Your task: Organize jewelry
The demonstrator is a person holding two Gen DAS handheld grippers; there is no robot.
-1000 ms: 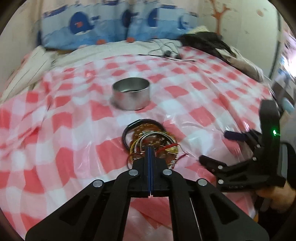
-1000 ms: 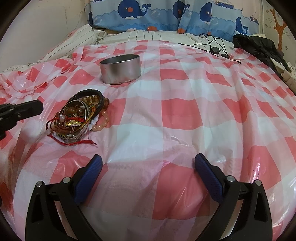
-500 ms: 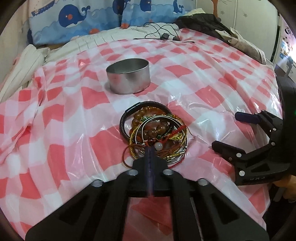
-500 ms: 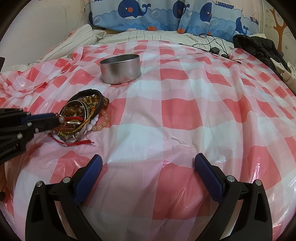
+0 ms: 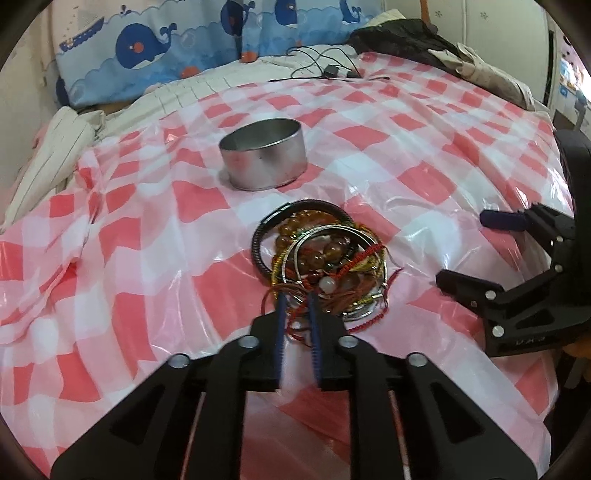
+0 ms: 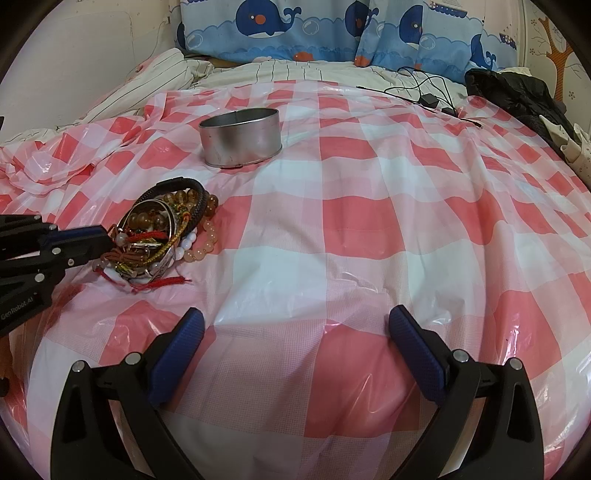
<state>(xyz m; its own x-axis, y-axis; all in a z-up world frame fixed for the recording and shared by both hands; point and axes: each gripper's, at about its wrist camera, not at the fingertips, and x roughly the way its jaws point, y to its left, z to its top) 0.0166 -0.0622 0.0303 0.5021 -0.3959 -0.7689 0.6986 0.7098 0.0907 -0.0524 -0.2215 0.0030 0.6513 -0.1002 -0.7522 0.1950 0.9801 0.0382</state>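
Note:
A tangled pile of bracelets (image 5: 325,260), with a black braided band, amber beads, silver bangles and red cords, lies on the red-and-white checked plastic sheet (image 5: 129,240). It also shows in the right wrist view (image 6: 162,232). A round metal tin (image 5: 263,153), open on top, stands just behind the pile; it also shows in the right wrist view (image 6: 240,136). My left gripper (image 5: 295,301) is slightly open, its tips at the near edge of the pile with red cords between them. My right gripper (image 6: 295,325) is wide open and empty, to the right of the pile.
The sheet covers a bed. Whale-print pillows (image 6: 332,29) line the back. A black cable with a charger (image 6: 428,98) and dark clothing (image 6: 517,96) lie at the back right. Striped bedding (image 5: 51,147) bunches at the left.
My left gripper has moved forward to the pile's near edge and its jaws have parted from shut to slightly open. The right gripper has not moved.

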